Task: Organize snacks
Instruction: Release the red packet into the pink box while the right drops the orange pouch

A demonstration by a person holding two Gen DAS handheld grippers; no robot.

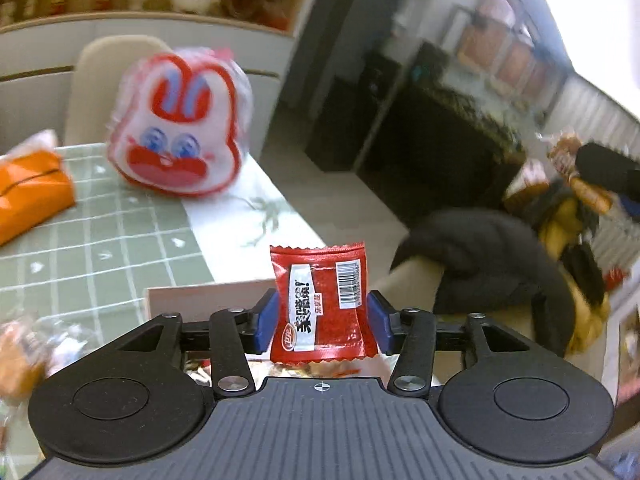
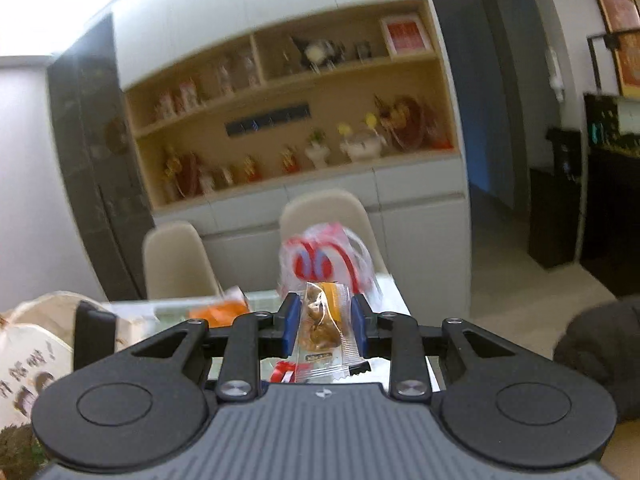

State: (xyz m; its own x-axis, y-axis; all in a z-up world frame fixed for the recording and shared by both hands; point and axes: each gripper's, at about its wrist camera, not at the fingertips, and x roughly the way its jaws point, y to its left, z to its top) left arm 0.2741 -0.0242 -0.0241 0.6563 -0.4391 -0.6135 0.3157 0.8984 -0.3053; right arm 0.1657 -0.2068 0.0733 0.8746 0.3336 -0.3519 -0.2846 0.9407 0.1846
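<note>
Worktop (image 1: 120,240) covered with a green grid-patterned cloth spreads out ahead and to the left of the left hand-held gripper (image 1: 322,318). On it, far ahead and left of that gripper, stands a big white and red rabbit-face plastic bag (image 1: 180,124), blurred, with a cream moulded chair (image 1: 108,80) behind it. Further left lies an orange glossy snack packet (image 1: 28,196), partly cut off by the picture's edge. Just ahead of the left gripper's blue fingers (image 1: 266,322) runs the rim of a pale cardboard box (image 1: 200,300). The left hand-held gripper is clamped on a small red foil sachet with a white label and barcode (image 1: 320,304), held upright between its pads, above the box. The right hand-held gripper (image 2: 325,322) is closed on a clear plastic-wrapped brown pastry with a yellow patch (image 2: 322,326), held upright, with the rabbit-face bag (image 2: 328,260) directly beyond it and the orange packet (image 2: 220,312) ahead to its left.
</note>
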